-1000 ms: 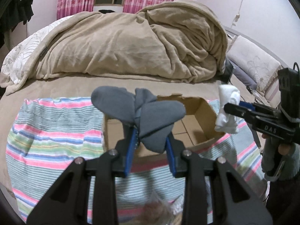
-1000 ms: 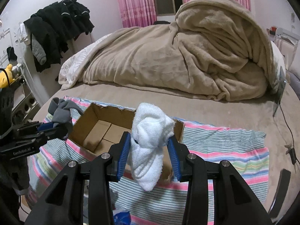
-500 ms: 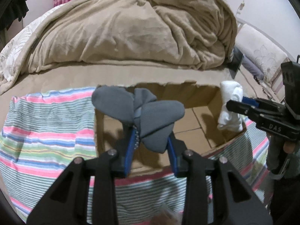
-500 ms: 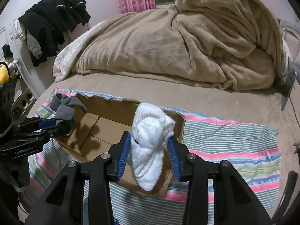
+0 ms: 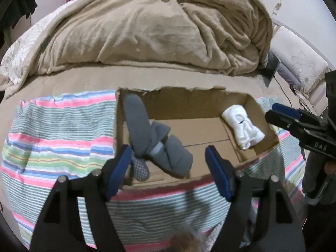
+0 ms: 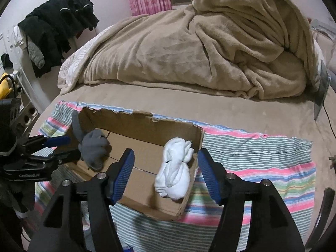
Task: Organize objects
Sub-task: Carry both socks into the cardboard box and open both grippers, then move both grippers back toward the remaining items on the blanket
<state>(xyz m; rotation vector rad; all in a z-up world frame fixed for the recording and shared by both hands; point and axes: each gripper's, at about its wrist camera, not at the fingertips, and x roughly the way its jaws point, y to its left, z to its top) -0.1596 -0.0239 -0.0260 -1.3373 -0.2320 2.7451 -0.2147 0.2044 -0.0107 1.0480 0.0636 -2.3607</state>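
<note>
Both sock bundles now lie in the box (image 5: 264, 121) on the bed, grey socks (image 5: 155, 145) at its left end, white socks (image 6: 175, 172) at its right, the left tongs (image 5: 168, 166) and right tongs (image 6: 166, 174) spreading, pinching nothing, and nothing else visibly awaits sorting.

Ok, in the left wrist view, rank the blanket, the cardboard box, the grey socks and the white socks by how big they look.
1. Blanket
2. Cardboard box
3. Grey socks
4. White socks

The grey socks lie nearer the camera, so their lead over the white socks is unsure.
</note>
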